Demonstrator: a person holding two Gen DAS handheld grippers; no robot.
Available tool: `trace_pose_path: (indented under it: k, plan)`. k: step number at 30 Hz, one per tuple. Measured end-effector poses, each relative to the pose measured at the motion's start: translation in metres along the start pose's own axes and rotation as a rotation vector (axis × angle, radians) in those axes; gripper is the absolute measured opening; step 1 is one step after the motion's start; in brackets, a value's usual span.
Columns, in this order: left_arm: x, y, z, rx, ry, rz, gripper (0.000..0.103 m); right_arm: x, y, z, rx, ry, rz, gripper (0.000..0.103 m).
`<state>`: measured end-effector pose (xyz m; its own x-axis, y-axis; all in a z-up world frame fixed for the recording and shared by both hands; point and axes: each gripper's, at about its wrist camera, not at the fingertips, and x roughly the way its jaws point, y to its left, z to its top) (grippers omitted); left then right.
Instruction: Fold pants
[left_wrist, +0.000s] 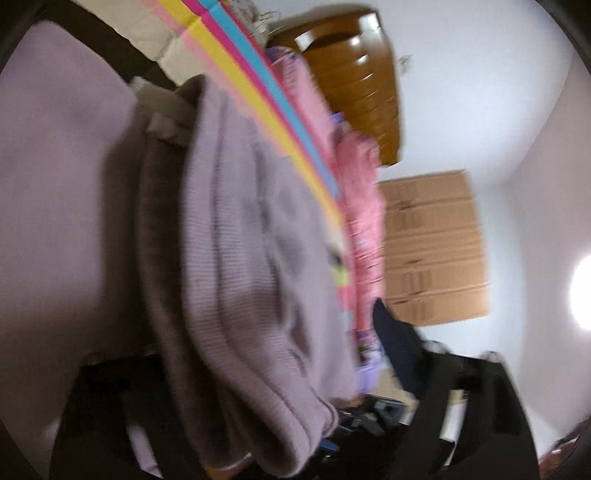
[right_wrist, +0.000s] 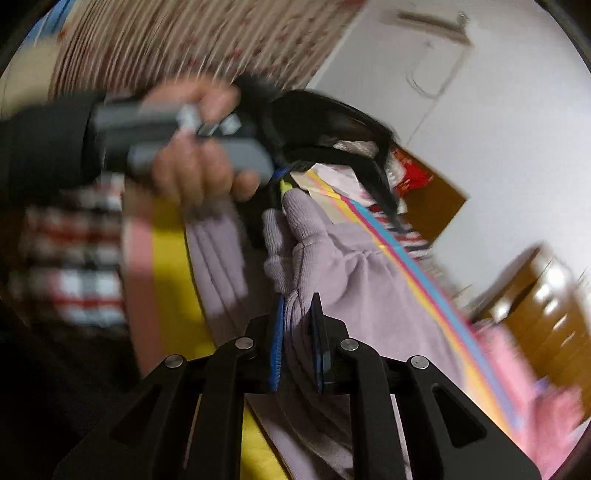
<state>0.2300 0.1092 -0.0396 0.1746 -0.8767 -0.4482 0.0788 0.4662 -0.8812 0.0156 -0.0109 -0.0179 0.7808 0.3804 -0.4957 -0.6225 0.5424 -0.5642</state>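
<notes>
Lilac ribbed knit pants (left_wrist: 251, 258) fill the left wrist view, bunched and hanging over the left gripper's fingers, which they hide. In the right wrist view the pants (right_wrist: 332, 266) stretch between both grippers above a yellow, pink and blue striped mat (right_wrist: 424, 284). My right gripper (right_wrist: 299, 332) is shut on a fold of the pants between its blue pads. My left gripper (right_wrist: 284, 184), held in a bare hand (right_wrist: 195, 173), is shut on the pants' cuff end. Both views are motion-blurred.
A wooden headboard (left_wrist: 354, 74) and a stack of cardboard boxes (left_wrist: 436, 247) stand against the white wall. Pink fabric (left_wrist: 362, 206) lies along the mat's edge. A plaid garment (right_wrist: 74, 266) and a floral curtain (right_wrist: 192, 40) are on the left.
</notes>
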Motion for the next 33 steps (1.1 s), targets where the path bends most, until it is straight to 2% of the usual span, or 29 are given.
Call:
trace_pose_path:
  k: [2, 4, 6, 7, 8, 10, 11, 12, 13, 14, 15, 18, 22, 25, 27, 28, 31, 33]
  plan:
    - [0.003, 0.004, -0.002, 0.033, 0.008, 0.09, 0.035, 0.006, 0.02, -0.002, -0.044, 0.031, -0.075, 0.017]
    - [0.0, 0.01, -0.005, 0.062, -0.006, 0.092, 0.029, 0.003, 0.029, -0.003, -0.062, 0.049, -0.097, 0.027]
    - [-0.003, 0.012, -0.006, 0.075, -0.027, 0.077, 0.027, -0.015, 0.022, -0.003, 0.029, 0.021, -0.096, 0.047]
    - [-0.003, 0.012, -0.006, 0.083, -0.038, 0.077, 0.027, -0.024, 0.013, -0.006, 0.091, -0.001, -0.087, 0.048]
    - [-0.001, 0.011, -0.007, 0.09, -0.05, 0.079, 0.027, -0.044, -0.008, -0.014, 0.258, -0.045, -0.069, 0.049]
    - [-0.002, 0.011, -0.007, 0.094, -0.059, 0.078, 0.027, -0.072, -0.044, -0.04, 0.554, -0.089, -0.083, 0.061]
    - [-0.003, 0.013, -0.006, 0.094, -0.061, 0.075, 0.027, -0.086, -0.062, -0.062, 0.722, -0.097, -0.106, 0.078]
    - [-0.003, 0.013, -0.007, 0.094, -0.063, 0.072, 0.027, -0.093, -0.071, -0.08, 0.824, -0.087, -0.127, 0.089]
    - [-0.003, 0.013, -0.007, 0.097, -0.065, 0.071, 0.027, -0.096, -0.077, -0.098, 0.9, -0.044, -0.131, 0.089]
    - [-0.003, 0.013, -0.007, 0.098, -0.066, 0.069, 0.027, -0.092, -0.077, -0.111, 0.927, 0.038, -0.116, 0.089]
    - [-0.004, 0.014, -0.011, 0.099, -0.065, 0.068, 0.027, -0.087, -0.073, -0.121, 0.926, 0.101, -0.114, 0.089]
    - [-0.007, 0.017, -0.012, 0.088, -0.06, 0.063, 0.028, -0.07, -0.061, -0.128, 0.884, 0.204, -0.125, 0.086]
    - [-0.009, 0.015, -0.012, 0.089, -0.066, 0.092, 0.029, -0.052, -0.065, -0.12, 0.905, 0.191, -0.174, 0.085]
    - [-0.006, 0.005, -0.014, 0.115, -0.095, 0.14, 0.023, -0.032, -0.068, -0.116, 0.911, 0.221, -0.204, 0.085]
    - [-0.008, -0.028, -0.019, 0.197, -0.134, 0.222, 0.02, -0.022, -0.065, -0.115, 0.886, 0.245, -0.233, 0.085]
    - [-0.01, -0.043, -0.021, 0.232, -0.148, 0.234, 0.019, -0.019, -0.063, -0.112, 0.872, 0.244, -0.251, 0.086]
    - [-0.026, -0.099, -0.022, 0.354, -0.19, 0.239, 0.019, -0.013, -0.054, -0.104, 0.784, 0.257, -0.332, 0.088]
    - [-0.055, -0.134, -0.024, 0.443, -0.235, 0.224, 0.019, -0.013, -0.048, -0.099, 0.736, 0.269, -0.36, 0.088]
